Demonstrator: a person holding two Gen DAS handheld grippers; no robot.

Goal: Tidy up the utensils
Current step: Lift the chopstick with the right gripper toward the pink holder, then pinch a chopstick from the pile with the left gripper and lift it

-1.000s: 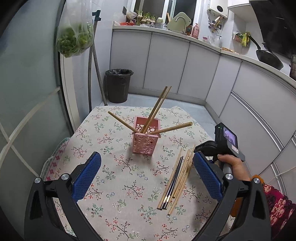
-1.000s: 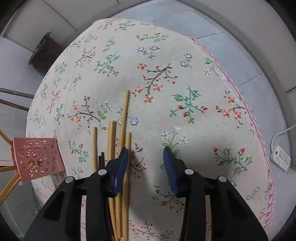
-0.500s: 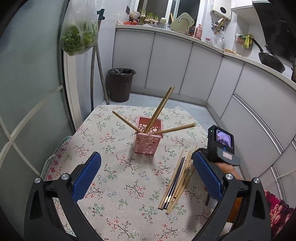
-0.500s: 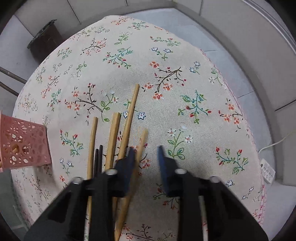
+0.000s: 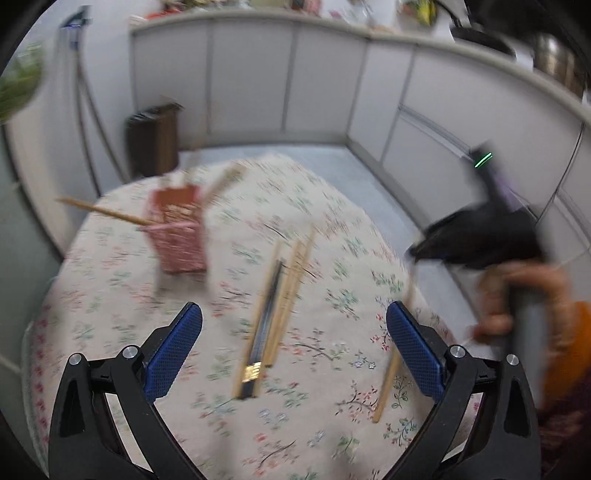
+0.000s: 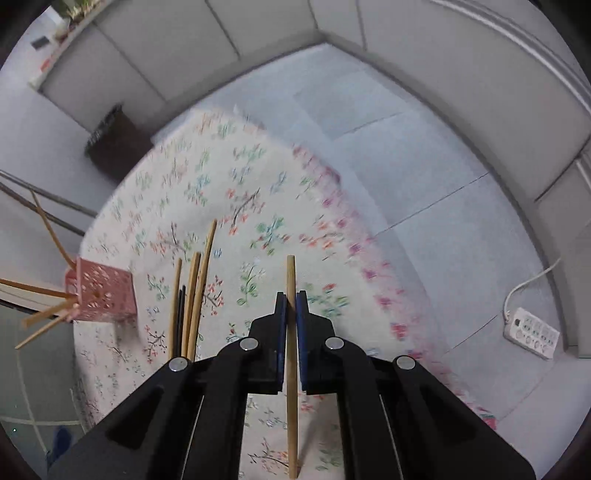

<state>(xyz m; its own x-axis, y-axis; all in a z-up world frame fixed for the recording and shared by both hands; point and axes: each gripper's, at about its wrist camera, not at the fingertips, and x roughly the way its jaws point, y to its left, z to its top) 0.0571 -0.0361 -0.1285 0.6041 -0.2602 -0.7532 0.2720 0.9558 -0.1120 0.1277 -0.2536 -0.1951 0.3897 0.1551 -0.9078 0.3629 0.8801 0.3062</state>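
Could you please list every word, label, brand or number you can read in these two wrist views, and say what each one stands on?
No readable text in either view.
Gold band on the dark chopsticks: blurred, any marking unreadable.
Power strip on the floor: any markings too small to read.
Items on the counter: motion-blurred, labels unreadable.
Pink holder, wooden chopstick in the right gripper, floral tablecloth: pattern only, no lettering.
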